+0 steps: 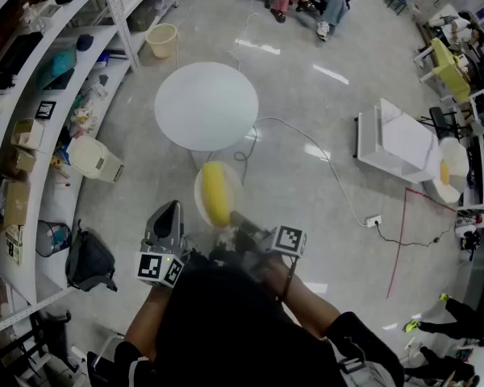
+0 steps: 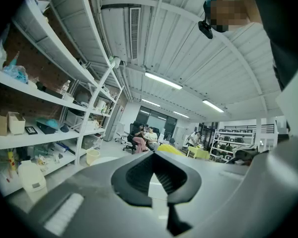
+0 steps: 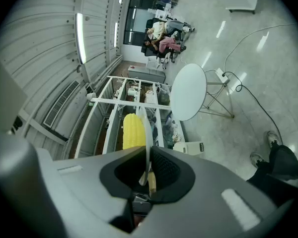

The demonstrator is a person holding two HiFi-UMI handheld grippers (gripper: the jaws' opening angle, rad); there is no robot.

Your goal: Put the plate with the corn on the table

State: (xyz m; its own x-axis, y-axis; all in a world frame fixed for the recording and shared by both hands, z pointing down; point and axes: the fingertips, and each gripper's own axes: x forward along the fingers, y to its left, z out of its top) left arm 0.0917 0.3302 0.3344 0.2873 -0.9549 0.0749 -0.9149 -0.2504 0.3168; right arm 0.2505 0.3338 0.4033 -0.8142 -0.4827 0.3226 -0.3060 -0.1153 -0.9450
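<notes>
**Item 1, plate** [image 1: 200,193]. We record a round white plate, smooth and thin-walled. It is carried in the air above the glossy grey floor [image 1: 306,95], short of the table and not touching it. In the right gripper view the plate [image 3: 147,125] shows edge-on as a narrow pale blade.

**Item 2, corn cob** [image 1: 214,192]. It is yellow, long and blunt-ended, and rests against the plate's face. Up close the corn cob [image 3: 133,131] shows fine rows of kernels.

**Item 3, right gripper** [image 1: 235,216]. It has a grey moulded shell, dark ribbed pads and a marker cube at the rear. We find its jaws nearly together, clamped on the plate's near rim, which runs down between the pads of the right gripper [image 3: 148,157].

**Item 4, left gripper** [image 1: 172,210]. It is of the same make and tapers to a point. It is held beside the plate and apart from it, and its camera looks up toward the ribbed ceiling. Its jaws appear together with nothing between them. The wide lens distorts the left gripper [image 2: 155,167], so we say only that this is likely.

**Item 5, table** [image 1: 206,106]. It has a round, flat, matte white top, and the table [image 3: 188,92] stands on thin wire legs.

**Item 6, surroundings.**
- A white metal shelving rack [image 1: 64,79] stands along the left.
- A cream bucket [image 1: 162,39] sits at the foot of the rack.
- A boxy white plastic container [image 1: 95,158] stands on the floor.
- A thin white cable [image 1: 323,158] trails across the floor.
</notes>
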